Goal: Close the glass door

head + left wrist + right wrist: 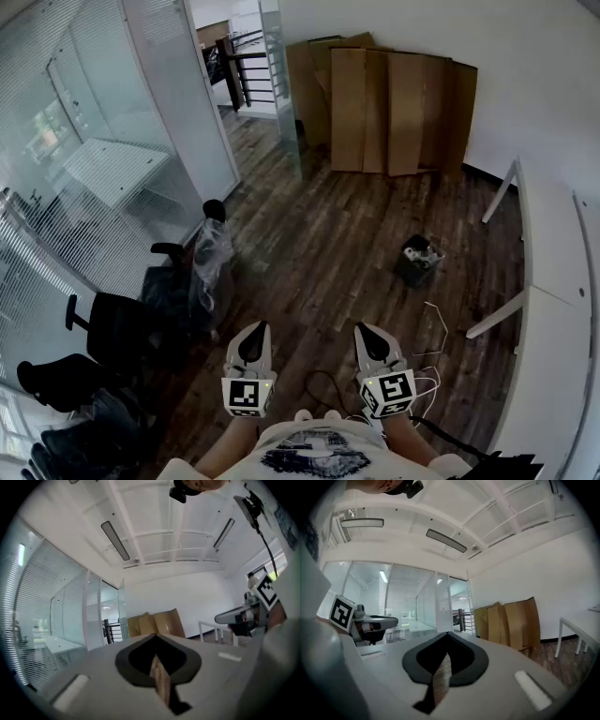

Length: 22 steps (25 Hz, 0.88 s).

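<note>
Because the left claw (255, 330) and right claw (366, 330) were squeezed shut and empty, they might slip off the glass door (286, 103) far ahead.

A dark wood-plank floor (319, 234) is bounded by a white wall (544, 56), against which flat cardboard sheets (389, 108) are leaned upright. A white desk (553, 272) is set along the right side. Glass partitions with blinds (56, 159) are ranged on the left, black office chairs (117, 333) beside them. Long light strips (115, 540) are fixed to the white ceiling (154, 508).
</note>
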Tool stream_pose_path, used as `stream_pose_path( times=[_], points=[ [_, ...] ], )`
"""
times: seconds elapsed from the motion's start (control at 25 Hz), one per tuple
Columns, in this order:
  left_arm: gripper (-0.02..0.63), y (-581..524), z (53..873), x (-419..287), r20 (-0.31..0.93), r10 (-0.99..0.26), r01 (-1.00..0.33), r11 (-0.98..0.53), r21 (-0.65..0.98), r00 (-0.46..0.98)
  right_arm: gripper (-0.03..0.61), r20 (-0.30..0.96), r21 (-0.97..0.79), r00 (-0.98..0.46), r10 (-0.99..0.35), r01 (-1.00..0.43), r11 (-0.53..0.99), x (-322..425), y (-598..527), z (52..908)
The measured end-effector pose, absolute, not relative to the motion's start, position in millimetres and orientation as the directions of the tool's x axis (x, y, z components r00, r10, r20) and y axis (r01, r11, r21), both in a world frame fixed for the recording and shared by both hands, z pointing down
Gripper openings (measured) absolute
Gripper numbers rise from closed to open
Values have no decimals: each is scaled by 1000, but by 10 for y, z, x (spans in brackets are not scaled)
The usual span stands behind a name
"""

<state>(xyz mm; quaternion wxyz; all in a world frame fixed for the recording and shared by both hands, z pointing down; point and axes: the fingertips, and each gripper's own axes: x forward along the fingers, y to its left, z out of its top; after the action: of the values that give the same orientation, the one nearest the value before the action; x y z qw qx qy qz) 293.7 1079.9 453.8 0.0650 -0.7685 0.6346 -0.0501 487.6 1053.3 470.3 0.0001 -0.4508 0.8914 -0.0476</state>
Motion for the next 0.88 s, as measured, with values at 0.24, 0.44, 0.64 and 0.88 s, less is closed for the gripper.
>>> stream_pose_path(
  times=[0.24,0.44,0.64,0.88],
  points=[
    [-3,10793,4465,2948,-16,-978,-965,-203,-167,209,6,34,-69,-596,-802,-802,593,4794,10536,4672],
    [-3,10779,4529,2975,-4,-978,-967,-207,-152,210,6,45,-72,-599,-800,-800,595,4796,10537,4729],
    [-3,10728,4566,3047,9,-977,-968,-212,-136,212,8,39,-106,-578,-815,-814,571,4925,10473,4759],
    [-3,10674,4619,3205,11,-975,-964,-221,-146,222,8,38,-115,-562,-826,-824,555,5118,10407,4810]
  ],
)
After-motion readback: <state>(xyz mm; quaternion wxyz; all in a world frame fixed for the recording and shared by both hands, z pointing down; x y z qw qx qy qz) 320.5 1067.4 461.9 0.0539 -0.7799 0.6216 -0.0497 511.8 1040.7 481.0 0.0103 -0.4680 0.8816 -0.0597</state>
